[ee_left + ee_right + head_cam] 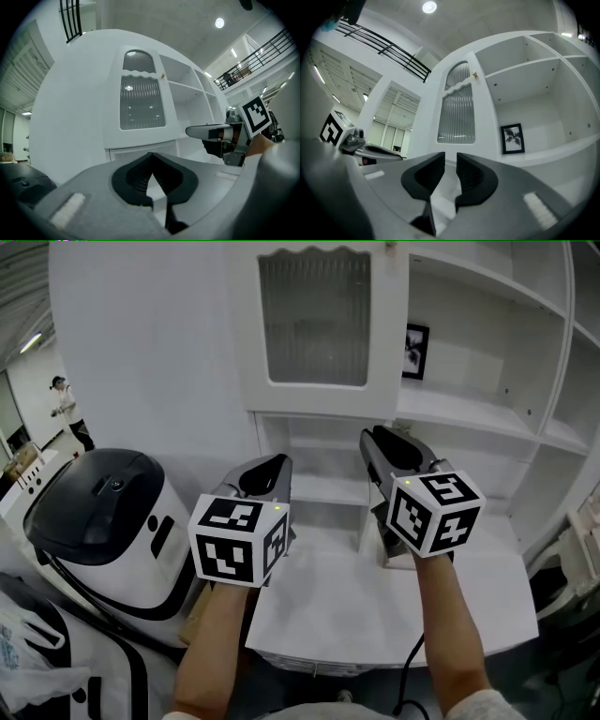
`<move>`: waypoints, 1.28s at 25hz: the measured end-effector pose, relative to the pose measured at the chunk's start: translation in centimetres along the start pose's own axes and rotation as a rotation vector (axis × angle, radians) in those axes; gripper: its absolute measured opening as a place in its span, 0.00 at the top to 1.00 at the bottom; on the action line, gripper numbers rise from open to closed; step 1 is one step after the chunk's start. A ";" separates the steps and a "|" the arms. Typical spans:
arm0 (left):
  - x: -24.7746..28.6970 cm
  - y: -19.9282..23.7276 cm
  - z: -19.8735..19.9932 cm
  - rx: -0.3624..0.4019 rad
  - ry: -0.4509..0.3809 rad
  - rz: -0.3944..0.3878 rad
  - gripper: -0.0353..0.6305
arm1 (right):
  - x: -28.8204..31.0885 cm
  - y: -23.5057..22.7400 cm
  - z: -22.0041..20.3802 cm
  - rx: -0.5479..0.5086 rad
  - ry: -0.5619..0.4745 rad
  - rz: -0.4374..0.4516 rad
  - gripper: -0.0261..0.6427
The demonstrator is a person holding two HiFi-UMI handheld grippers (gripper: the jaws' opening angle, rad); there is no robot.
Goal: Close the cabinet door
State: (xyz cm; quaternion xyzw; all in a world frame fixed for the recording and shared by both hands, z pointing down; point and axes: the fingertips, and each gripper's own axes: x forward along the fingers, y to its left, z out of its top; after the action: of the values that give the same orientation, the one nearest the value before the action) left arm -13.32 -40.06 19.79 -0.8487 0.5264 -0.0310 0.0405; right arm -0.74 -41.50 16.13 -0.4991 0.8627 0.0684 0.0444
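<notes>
Cabinet door [314, 324] with ribbed glass far ahead, up high, just left of picture [415, 351] on shelf. Left gripper [275, 463] near, jaw tips pressed together, empty. Right gripper [381, 437] beside it, jaws slightly apart, empty.

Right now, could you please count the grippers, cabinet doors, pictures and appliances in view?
Grippers: 2 (left gripper, right gripper)
Cabinet doors: 1
Pictures: 1
Appliances: 1
Total: 5
</notes>
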 end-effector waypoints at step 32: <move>-5.9 0.1 -0.6 -0.002 -0.004 0.095 0.96 | -4.5 3.9 -2.4 0.033 0.028 0.083 0.95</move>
State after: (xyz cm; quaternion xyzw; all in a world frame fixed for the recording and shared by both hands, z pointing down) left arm -16.05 -34.87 20.36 -0.8229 0.5660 -0.0267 0.0419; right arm -1.93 -36.15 19.40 -0.4629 0.8842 0.0489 0.0376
